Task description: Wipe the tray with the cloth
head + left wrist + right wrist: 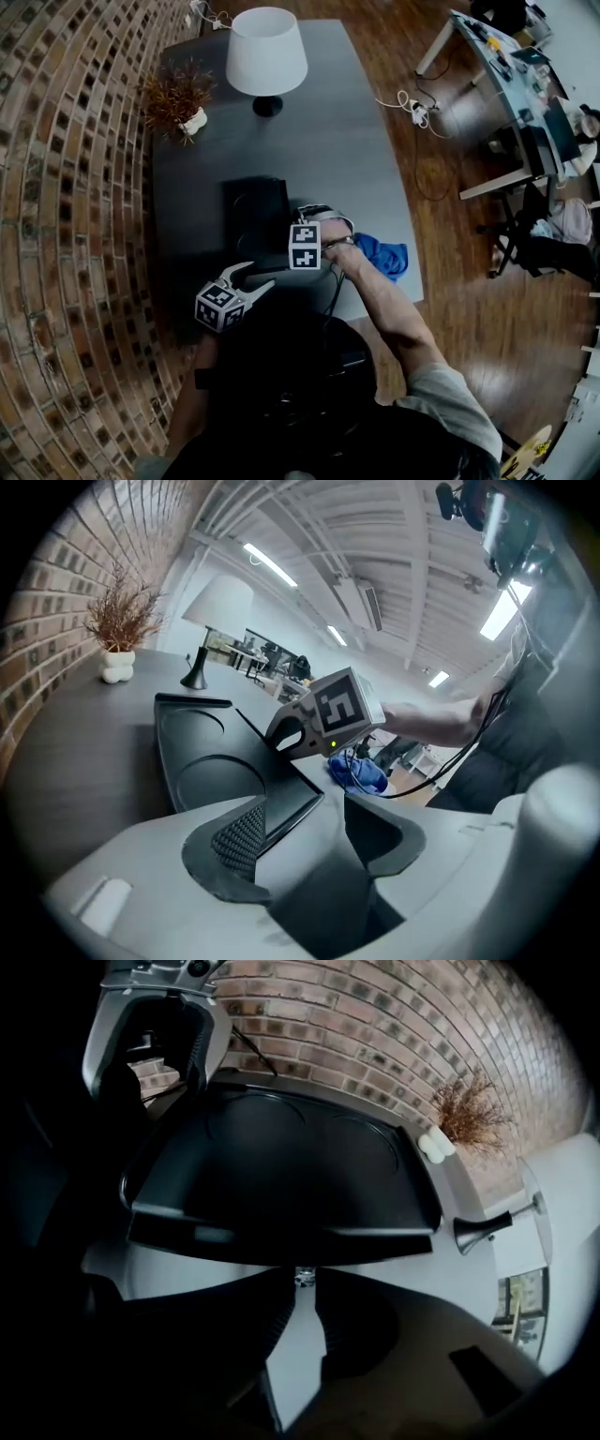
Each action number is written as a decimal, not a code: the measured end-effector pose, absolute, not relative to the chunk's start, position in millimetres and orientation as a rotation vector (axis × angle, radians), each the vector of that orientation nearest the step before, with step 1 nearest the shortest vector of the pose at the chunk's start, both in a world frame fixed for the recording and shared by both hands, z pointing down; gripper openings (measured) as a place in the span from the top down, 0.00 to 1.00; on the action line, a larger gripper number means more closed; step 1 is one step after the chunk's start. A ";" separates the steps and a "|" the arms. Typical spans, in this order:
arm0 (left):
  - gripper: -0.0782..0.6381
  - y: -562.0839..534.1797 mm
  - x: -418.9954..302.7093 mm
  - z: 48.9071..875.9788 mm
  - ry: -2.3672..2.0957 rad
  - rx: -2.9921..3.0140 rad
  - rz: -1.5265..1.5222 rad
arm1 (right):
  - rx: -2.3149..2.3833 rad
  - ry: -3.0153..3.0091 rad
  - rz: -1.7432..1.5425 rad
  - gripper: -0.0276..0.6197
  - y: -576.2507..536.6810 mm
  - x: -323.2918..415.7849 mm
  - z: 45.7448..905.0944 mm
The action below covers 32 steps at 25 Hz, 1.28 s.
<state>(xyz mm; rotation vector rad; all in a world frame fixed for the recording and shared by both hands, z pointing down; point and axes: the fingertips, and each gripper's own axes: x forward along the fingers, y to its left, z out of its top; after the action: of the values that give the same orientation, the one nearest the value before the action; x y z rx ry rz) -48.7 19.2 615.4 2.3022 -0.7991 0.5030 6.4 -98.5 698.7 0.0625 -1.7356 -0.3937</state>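
Lying flat, black tray (255, 208), long axis toward lamp (266, 52)

The tray (281, 1176) looks like smooth black plastic with a faint sheen, and the blue cloth (382, 253) at centre right is soft, crumpled fabric. The table (328, 131) is matt grey, the wall (66, 187) on the left rough brick, the floor (450, 281) at right glossy wood.
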 end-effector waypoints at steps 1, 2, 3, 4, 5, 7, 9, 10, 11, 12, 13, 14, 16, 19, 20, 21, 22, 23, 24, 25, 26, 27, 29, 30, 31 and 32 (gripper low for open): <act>0.55 20.4 -48.2 618.3 -0.791 2.300 0.517 | 0.076 -1.714 -0.397 0.85 -100.8 18.0 699.0; 0.55 21.0 -48.2 619.9 -0.787 2.300 0.525 | 0.089 -1.689 -0.398 0.85 -103.2 31.3 699.6; 0.55 20.8 -48.3 620.5 -0.786 2.300 0.525 | 0.100 -1.666 -0.397 0.85 -105.7 45.6 700.2; 0.55 20.2 -48.4 620.4 -0.786 2.299 0.521 | 0.111 -1.644 -0.393 0.85 -108.3 60.2 700.7; 0.55 19.6 -48.3 620.2 -0.787 2.299 0.517 | 0.121 -1.625 -0.387 0.85 -110.7 74.2 701.3; 0.55 18.5 -47.3 620.0 -0.785 2.301 0.516 | 0.138 -1.607 -0.372 0.85 -114.6 96.6 702.9; 0.55 17.5 -46.3 621.6 -0.783 2.304 0.523 | 0.148 -1.621 -0.359 0.85 -115.8 107.4 704.2; 0.55 17.3 -46.2 623.1 -0.782 2.304 0.529 | 0.149 -1.631 -0.356 0.85 -115.6 108.4 705.0; 0.55 17.4 -46.3 625.0 -0.781 2.304 0.533 | 0.147 -1.635 -0.359 0.85 -115.3 108.0 706.3; 0.55 17.8 -46.5 627.0 -0.781 2.304 0.535 | 0.148 -1.635 -0.363 0.85 -115.3 107.4 707.5; 0.55 18.2 -46.5 628.4 -0.781 2.304 0.534 | 0.160 -1.638 -0.364 0.85 -116.1 107.6 707.2; 0.55 18.5 -46.2 629.2 -0.781 2.306 0.531 | 0.190 -1.647 -0.359 0.84 -118.1 109.5 704.4; 0.55 18.9 -44.8 630.1 -0.779 2.313 0.528 | 0.302 -1.672 -0.317 0.78 -123.8 122.7 688.9; 0.55 18.9 -44.9 630.8 -0.775 2.316 0.532 | 0.563 -1.733 -0.178 0.78 -131.1 168.1 644.9; 0.55 17.6 -47.0 630.8 -0.781 2.315 0.534 | 0.662 -1.771 -0.115 0.78 -133.1 185.7 627.1; 0.55 16.4 -49.0 630.8 -0.788 2.314 0.535 | 0.758 -1.813 -0.049 0.78 -133.5 203.7 608.5; 0.55 15.5 -50.1 630.3 -0.795 2.311 0.535 | 0.839 -1.853 0.013 0.78 -131.6 222.0 590.7; 0.56 14.7 -50.3 629.6 -0.802 2.308 0.530 | 0.900 -1.888 0.070 0.78 -126.5 239.6 575.2; 0.56 14.2 -49.9 629.0 -0.806 2.306 0.522 | 0.935 -1.923 0.123 0.78 -118.2 253.9 562.5; 0.58 14.0 -49.5 628.7 -0.808 2.305 0.515 | 0.942 -1.958 0.175 0.77 -106.3 262.6 553.7; 0.58 14.3 -49.2 628.6 -0.807 2.305 0.512 | 0.920 -1.986 0.221 0.69 -91.1 265.0 550.3; 0.58 14.9 -49.0 628.5 -0.805 2.305 0.512 | 0.869 -1.994 0.247 0.48 -73.5 262.7 553.9; 0.58 15.6 -49.3 628.0 -0.805 2.307 0.512 | 0.715 -1.928 0.222 0.34 -38.3 253.2 582.2; 0.58 15.7 -49.6 627.9 -0.806 2.307 0.511 | 0.635 -1.876 0.191 0.31 -24.2 248.0 603.0; 0.58 15.7 -49.6 627.9 -0.807 2.308 0.510 | 0.561 -1.826 0.159 0.31 -13.8 243.2 625.2; 0.58 15.7 -49.3 628.0 -0.809 2.309 0.508 | 0.495 -1.775 0.125 0.31 -6.9 240.0 647.7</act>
<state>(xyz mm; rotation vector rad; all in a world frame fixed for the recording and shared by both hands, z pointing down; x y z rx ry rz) -49.3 15.7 628.0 2.3093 -0.8092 0.5079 240.0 -6.9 647.7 0.4952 -1.7752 0.1255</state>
